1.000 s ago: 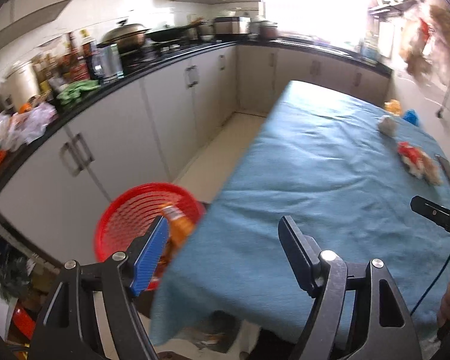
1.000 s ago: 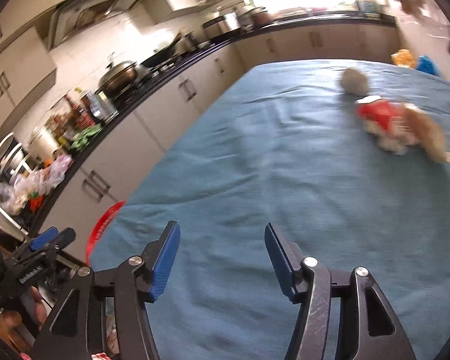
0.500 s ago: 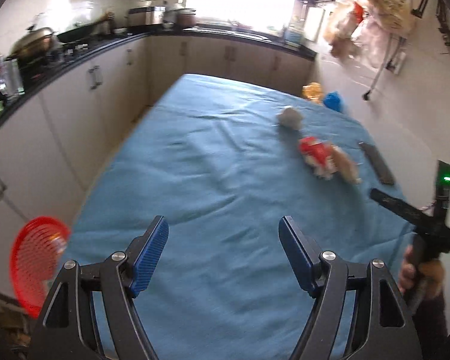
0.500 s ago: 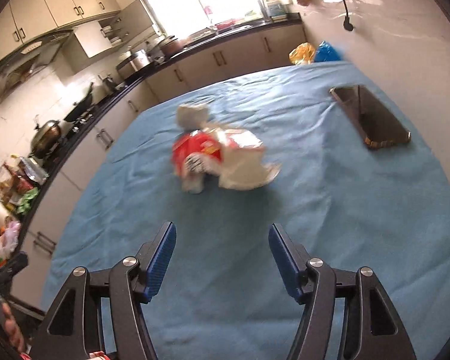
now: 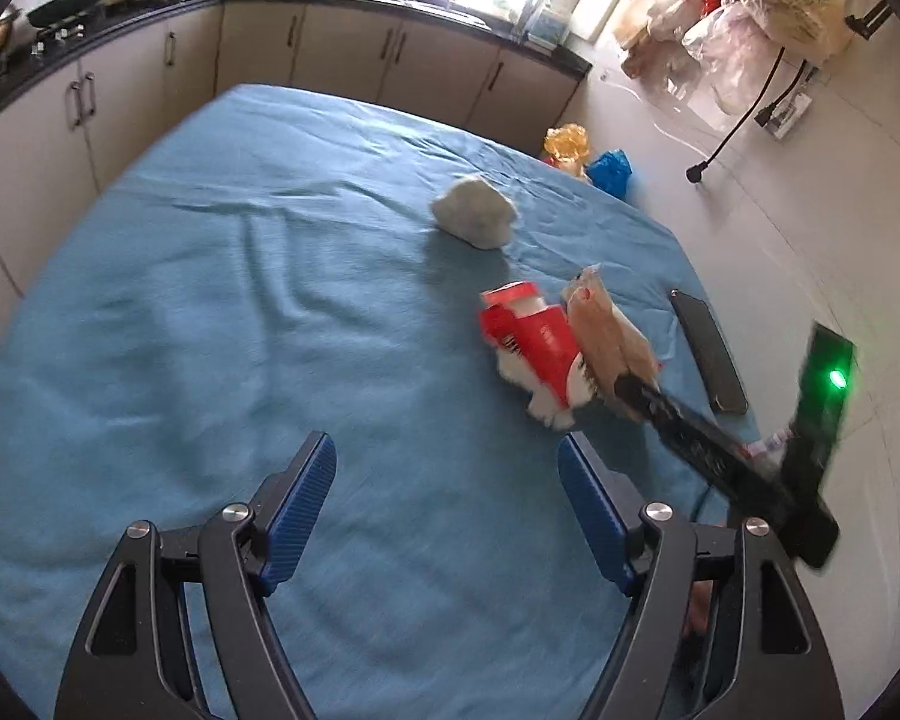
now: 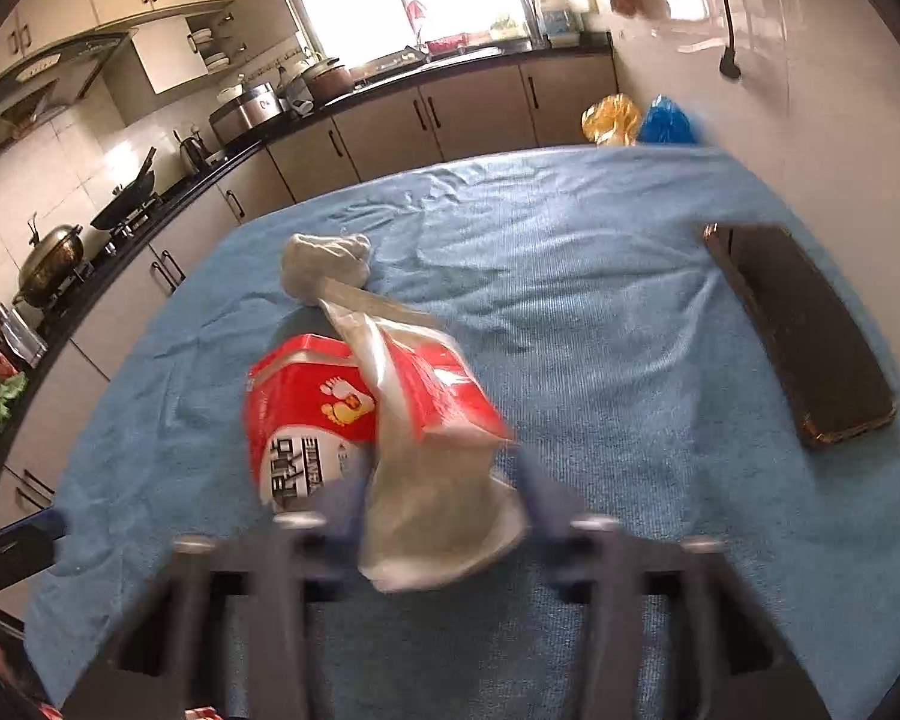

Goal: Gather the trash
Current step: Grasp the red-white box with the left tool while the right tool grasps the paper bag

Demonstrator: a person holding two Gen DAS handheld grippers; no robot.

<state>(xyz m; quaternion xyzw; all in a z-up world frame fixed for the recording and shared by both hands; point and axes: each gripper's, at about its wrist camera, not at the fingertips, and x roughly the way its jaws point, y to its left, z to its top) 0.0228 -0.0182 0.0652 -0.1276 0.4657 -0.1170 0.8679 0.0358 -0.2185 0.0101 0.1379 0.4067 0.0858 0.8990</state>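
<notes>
Both tools reached mid-table; right tool (image 6: 432,516) closing around wrapper (image 6: 432,516).

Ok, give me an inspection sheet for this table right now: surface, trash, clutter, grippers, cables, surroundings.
Surface: blue tablecloth, wrinkled, covers the whole table.
Job's things: red carton lying on its side; silvery wrapper draped over it; crumpled white wad lying apart, farther back.
Clutter: dark phone flat near the wall-side edge.
Grippers: left gripper open, nothing between its fingers; right gripper blurred, closing around the wrapper's near end.
Cables: black cable hanging on the wall, plug loose.
Surroundings: kitchen cabinets, stove with wok, orange bag and blue bag beyond the far edge.
</notes>
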